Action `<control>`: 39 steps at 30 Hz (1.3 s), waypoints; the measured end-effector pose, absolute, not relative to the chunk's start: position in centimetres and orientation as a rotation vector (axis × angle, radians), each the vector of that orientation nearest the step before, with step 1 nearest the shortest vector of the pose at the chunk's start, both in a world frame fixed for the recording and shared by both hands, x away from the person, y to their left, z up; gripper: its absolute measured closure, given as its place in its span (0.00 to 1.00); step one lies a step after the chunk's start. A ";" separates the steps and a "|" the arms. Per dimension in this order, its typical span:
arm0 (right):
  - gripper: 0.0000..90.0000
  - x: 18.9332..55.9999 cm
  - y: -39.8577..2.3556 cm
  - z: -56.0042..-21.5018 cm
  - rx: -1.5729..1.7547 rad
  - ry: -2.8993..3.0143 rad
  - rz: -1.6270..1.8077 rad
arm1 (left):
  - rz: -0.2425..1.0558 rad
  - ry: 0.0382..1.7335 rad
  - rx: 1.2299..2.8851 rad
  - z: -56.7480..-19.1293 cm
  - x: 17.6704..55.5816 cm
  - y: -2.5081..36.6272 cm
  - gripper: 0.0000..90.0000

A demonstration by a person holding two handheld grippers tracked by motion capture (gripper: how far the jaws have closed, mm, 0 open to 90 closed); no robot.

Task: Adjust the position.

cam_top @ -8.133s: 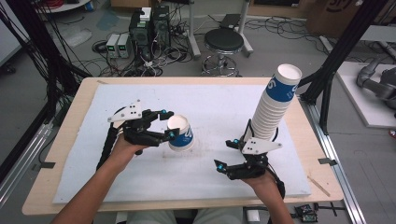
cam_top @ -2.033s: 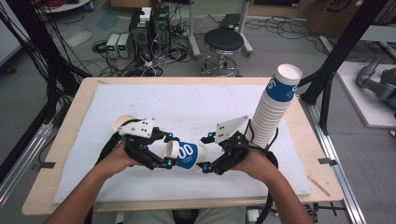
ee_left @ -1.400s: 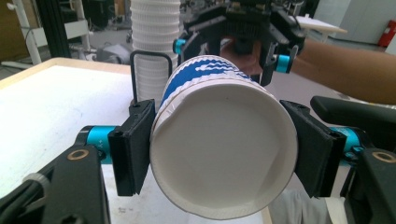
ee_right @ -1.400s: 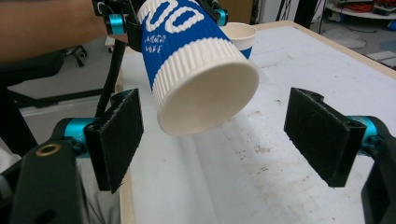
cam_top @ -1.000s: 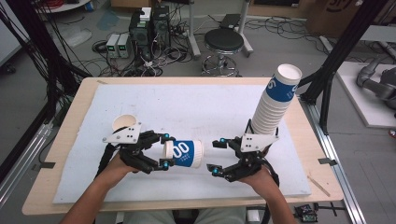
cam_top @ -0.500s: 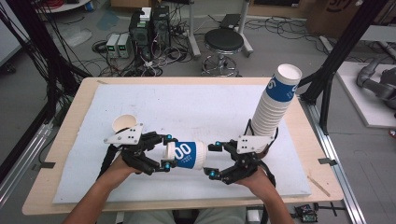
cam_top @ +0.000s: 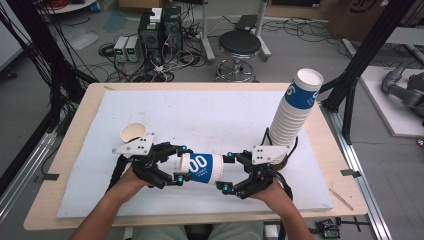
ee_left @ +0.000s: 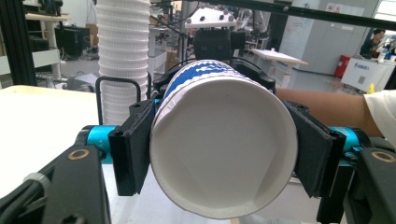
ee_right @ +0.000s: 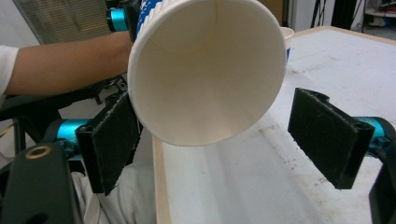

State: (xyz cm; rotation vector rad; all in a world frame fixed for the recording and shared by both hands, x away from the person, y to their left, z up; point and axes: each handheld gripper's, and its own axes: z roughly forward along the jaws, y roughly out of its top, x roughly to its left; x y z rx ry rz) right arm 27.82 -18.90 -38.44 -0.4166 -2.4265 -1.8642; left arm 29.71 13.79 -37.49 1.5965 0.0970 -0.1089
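1. Table (cam_top: 95, 105): white mat over a wooden top; every place below is given relative to the blue-and-white paper cup (cam_top: 201, 167)
2. Tall stack of cups (cam_top: 295, 114): stands upright beyond and to the right of the held cup, well apart from it, just behind the right-hand tool
3. Blue-and-white paper cup: held lying level above the mat, its long axis running left to right between the two tools; one end faces each hand
4. Left gripper (cam_top: 176, 165): clamped on the cup's left end, both pads (ee_left: 132, 148) pressed against its wall; this hand alone carries it
5. Right gripper (cam_top: 227, 171): at the cup's right end, jaws apart, having just been widening; the left pad (ee_right: 109, 140) sits just beside the wall, the right pad (ee_right: 329, 135) stands clear; the cup's end lies between them, ungripped
6. Single cup (cam_top: 133, 133): upright on the mat, beyond and left of the held cup
7. Judgement: the right hand is nearer the free end; closing there along the cup's axis would allow a pull-apart or transfer
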 end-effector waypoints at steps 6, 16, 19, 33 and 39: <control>0.19 28.0 -18.8 -38.6 -0.412 -2.386 -1.884 | -0.116 0.093 1.589 -37.5 29.7 13.7 0.34; 0.22 27.9 -18.4 -38.7 -0.357 -2.393 -1.864 | -0.130 0.071 1.607 -37.7 29.6 13.2 0.34; 0.24 27.9 -18.5 -38.6 -0.348 -2.407 -1.858 | -0.130 0.071 1.604 -37.7 29.6 13.2 0.34; 0.34 27.8 -19.0 -38.4 -0.342 -2.431 -1.874 | -0.095 0.075 1.623 -38.0 29.5 13.1 0.35; 0.35 27.8 -19.1 -38.4 -0.332 -2.447 -1.852 | -0.091 0.129 1.676 -38.2 29.3 12.7 0.24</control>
